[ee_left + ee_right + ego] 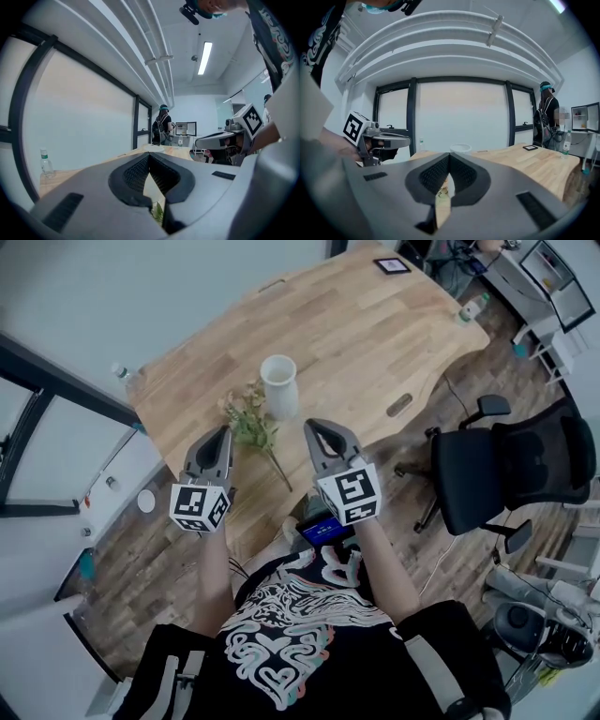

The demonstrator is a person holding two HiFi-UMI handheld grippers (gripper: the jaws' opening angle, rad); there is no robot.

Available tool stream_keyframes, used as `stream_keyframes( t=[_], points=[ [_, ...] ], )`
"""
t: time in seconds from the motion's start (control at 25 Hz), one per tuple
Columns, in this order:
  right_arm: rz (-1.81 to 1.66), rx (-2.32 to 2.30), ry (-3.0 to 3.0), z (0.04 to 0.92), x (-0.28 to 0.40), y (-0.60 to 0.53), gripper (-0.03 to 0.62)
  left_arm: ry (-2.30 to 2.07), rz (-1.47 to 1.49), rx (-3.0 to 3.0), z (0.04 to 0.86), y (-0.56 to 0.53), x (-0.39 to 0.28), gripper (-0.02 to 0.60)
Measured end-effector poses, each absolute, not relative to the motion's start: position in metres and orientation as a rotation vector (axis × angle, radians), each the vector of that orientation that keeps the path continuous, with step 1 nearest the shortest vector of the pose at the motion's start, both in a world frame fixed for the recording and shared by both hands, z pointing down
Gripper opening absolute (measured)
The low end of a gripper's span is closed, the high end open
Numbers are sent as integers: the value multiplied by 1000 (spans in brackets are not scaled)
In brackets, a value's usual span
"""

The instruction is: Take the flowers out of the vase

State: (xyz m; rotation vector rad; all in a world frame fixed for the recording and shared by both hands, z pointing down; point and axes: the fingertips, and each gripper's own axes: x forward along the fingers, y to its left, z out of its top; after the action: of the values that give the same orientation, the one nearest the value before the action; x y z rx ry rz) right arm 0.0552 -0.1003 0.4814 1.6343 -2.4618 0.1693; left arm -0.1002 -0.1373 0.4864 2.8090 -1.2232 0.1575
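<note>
A white vase stands upright on the wooden table. A bunch of flowers with green leaves lies flat on the table just in front of it, its stem running toward the near edge. My left gripper hovers left of the flowers, shut and holding nothing. My right gripper hovers right of them, also shut and holding nothing. In the left gripper view the jaws meet, with green leaves showing below them. The vase's rim shows just over the shut right gripper.
A black office chair stands right of the table. A water bottle sits at the table's left corner, another bottle at its far right, a dark framed tablet at the far end. A person stands far off.
</note>
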Motion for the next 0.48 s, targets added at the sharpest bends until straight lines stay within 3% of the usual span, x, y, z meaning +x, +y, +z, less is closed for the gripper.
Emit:
stream_keyframes(
  t=[0.48],
  points=[
    [40,1655,-2517,452,78,-75,5,-1427,-9,2729,441,-107,-98,3]
  ],
)
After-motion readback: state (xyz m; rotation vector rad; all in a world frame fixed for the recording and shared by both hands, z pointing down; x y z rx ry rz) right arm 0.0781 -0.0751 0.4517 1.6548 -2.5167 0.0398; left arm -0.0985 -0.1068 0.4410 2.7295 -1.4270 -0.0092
